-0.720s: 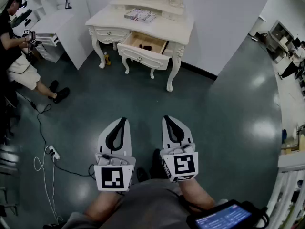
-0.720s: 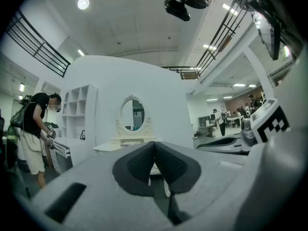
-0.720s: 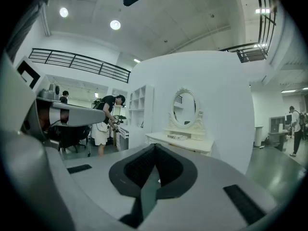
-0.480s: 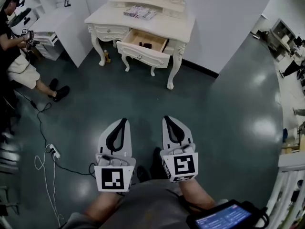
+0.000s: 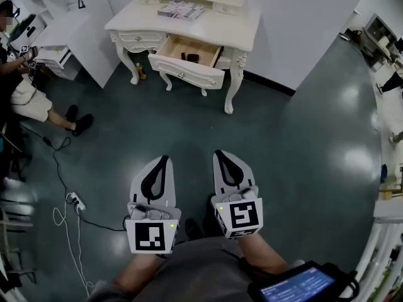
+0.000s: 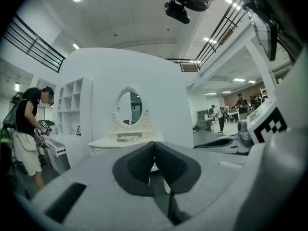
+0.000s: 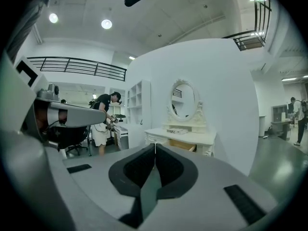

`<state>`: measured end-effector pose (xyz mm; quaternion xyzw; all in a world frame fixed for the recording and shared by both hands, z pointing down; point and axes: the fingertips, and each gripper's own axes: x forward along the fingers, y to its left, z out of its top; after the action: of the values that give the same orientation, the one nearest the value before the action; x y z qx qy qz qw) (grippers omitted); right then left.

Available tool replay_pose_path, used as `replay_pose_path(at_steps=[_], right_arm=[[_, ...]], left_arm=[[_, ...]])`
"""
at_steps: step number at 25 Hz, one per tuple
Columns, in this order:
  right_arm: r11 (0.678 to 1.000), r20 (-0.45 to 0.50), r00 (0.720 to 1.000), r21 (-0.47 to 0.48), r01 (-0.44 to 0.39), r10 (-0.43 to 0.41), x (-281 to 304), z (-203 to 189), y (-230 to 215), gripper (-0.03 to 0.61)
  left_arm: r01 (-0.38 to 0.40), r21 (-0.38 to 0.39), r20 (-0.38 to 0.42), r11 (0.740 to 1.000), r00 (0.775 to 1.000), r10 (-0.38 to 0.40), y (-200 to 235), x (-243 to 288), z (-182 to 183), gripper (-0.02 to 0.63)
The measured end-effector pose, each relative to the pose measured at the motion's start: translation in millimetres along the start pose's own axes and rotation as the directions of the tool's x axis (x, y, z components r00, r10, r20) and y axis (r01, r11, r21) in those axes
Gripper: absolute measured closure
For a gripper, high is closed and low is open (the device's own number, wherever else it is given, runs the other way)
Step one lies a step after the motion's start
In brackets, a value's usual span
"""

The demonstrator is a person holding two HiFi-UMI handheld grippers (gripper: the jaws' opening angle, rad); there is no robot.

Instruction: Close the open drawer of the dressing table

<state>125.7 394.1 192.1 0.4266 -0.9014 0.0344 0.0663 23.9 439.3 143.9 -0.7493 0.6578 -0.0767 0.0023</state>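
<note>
The drawer (image 5: 177, 68) of the dressing table (image 5: 237, 60) stands pulled out, with a dark item (image 5: 189, 58) inside, well ahead of both grippers. The left gripper (image 5: 165, 158) and right gripper (image 5: 218, 153) hover side by side over the floor (image 5: 302, 143) — each with jaws pressed together on nothing. A booklet (image 5: 181, 9) lies on the tabletop (image 5: 223, 30) (a person (image 5: 22, 87) stands far left).
</note>
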Motion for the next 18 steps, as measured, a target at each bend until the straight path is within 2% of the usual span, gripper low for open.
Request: replay_pose_path(at_steps=[7, 15, 18], right_arm=[[1.0, -0.018, 1.0, 0.022, -0.003, 0.004, 35.1, -0.5, -43.4, 0.563], [1.0, 0.03, 0.999, 0.006, -0.025, 0.025, 68.7, 23.7, -85.0, 0.563], [1.0, 0.039, 0.999, 0.012, -0.023, 0.022, 77.0, 27.4, -95.3, 0.563]], left_arm=[[-0.001, 0.01, -0.008, 1.0, 1.0, 0.001, -7.4, 53.7, 7.6, 0.598], [-0.042, 0.043, 0.043, 0.998, 0.998, 0.041, -7.1, 97.4, 38.7, 0.598], [-0.05, 0.062, 0.039, 0.997, 0.998, 0.048, -6.5, 106.4, 41.9, 0.598]])
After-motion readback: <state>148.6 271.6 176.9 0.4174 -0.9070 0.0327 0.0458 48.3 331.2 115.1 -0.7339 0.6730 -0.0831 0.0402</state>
